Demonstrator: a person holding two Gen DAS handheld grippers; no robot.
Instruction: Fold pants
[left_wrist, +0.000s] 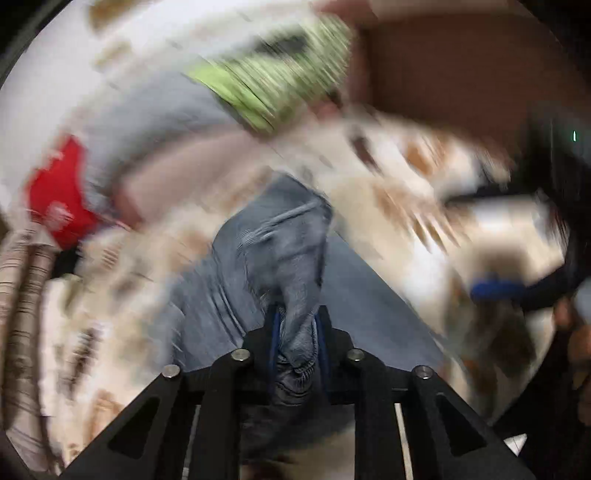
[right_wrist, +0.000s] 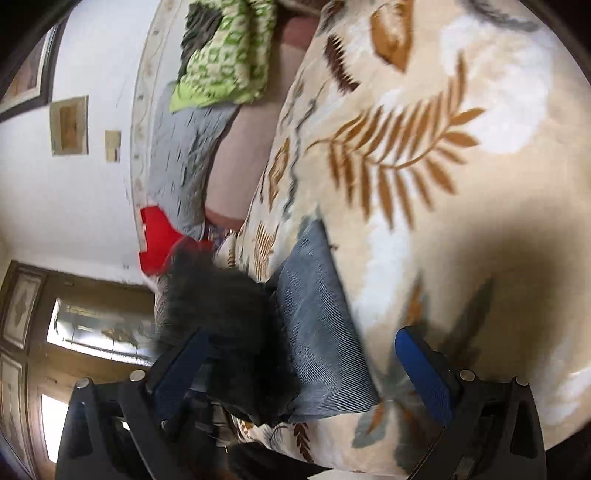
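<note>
My left gripper pinches a bunched fold of the grey-blue pants, which trail onto the leaf-print bedspread. My right gripper gapes wide, gripping nothing, the pants lying between its fingers.

Leaf-print bedspread, green patterned pillow, red cloth, framed pictures.

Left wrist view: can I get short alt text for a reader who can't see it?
The left gripper is shut on a bunched fold of blue-grey pants, above a leaf-patterned bedspread. The rest is motion-blurred; a green patterned cloth and something red lie behind.
</note>
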